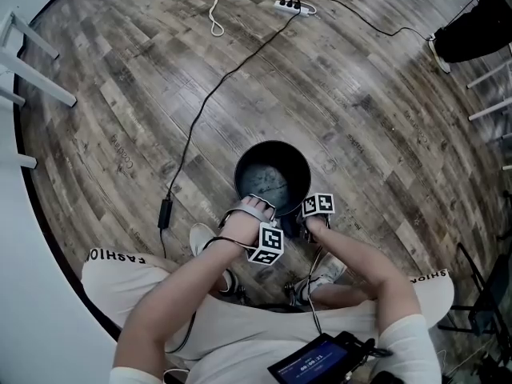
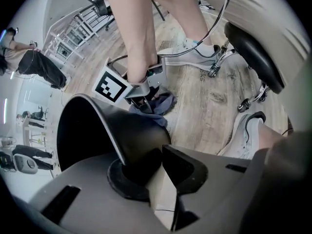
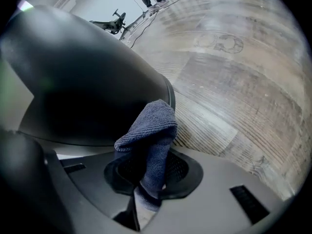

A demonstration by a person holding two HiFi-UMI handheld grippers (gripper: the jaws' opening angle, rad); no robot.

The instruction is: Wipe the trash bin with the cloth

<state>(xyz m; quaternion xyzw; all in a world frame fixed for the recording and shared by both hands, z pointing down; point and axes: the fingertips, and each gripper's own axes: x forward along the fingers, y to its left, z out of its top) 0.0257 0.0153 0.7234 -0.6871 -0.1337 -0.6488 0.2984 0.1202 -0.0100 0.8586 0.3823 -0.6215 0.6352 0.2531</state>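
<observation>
The black trash bin (image 1: 272, 143) stands upright on the wooden floor (image 1: 368, 94), just in front of the seated person's feet. The left claw (image 2: 155, 154) is clamped on the bin's rim at the near side, with the thin wall pinched between its 2 pads. By the look of it, this steadies the bin. The right claw (image 3: 151, 177) is closed on a blue-grey cloth (image 3: 155, 128). The cloth's folded end sticks out past the jaws and sits at the bin's outer wall, low down near the floor, touching it as far as I can tell.

The setup is done: cloth gripped, bin held, cloth at the surface. I judge the wiping to be under way on this 1 patch of the outside. No streak or clean band shows which parts are already covered, so that cannot be told. The far side of the outer wall, the rim and the inside look like what is left.
</observation>
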